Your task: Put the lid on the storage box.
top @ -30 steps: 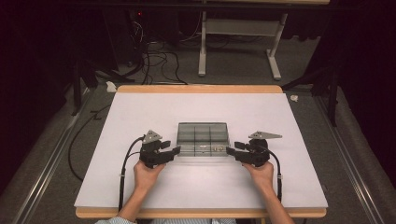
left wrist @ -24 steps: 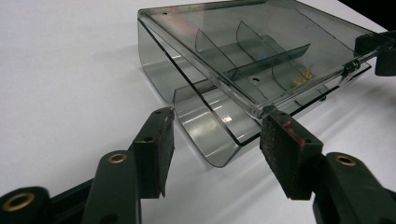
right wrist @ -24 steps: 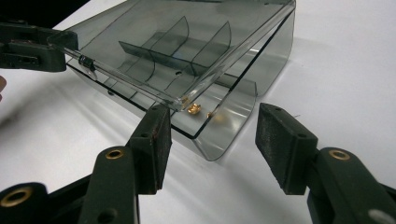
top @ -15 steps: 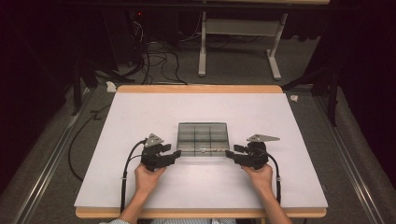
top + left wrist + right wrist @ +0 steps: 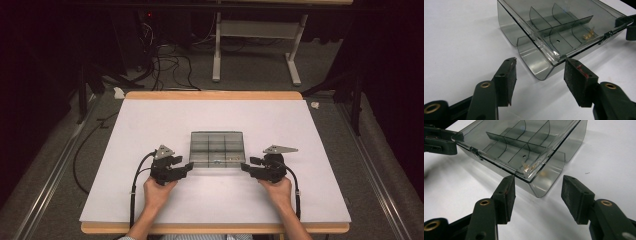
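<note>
A smoky clear plastic compartment box (image 5: 217,148) with its lid down lies flat on the white table top (image 5: 150,120). My left gripper (image 5: 189,166) points at the box's near left corner and my right gripper (image 5: 244,166) at its near right corner. In the left gripper view the box (image 5: 554,30) has its rounded corner just inside the gap of my left gripper (image 5: 541,67); the pads stand apart from it. The right gripper view has the box (image 5: 524,147) likewise ahead of my right gripper (image 5: 539,182), untouched. Small gold parts (image 5: 588,35) lie in one compartment.
A small metal latch (image 5: 475,151) sits on the box's near edge. Cables trail from both grippers toward the table's front edge. Beyond the table's far edge stand a white desk frame (image 5: 255,45) and loose cables (image 5: 165,65) on the floor.
</note>
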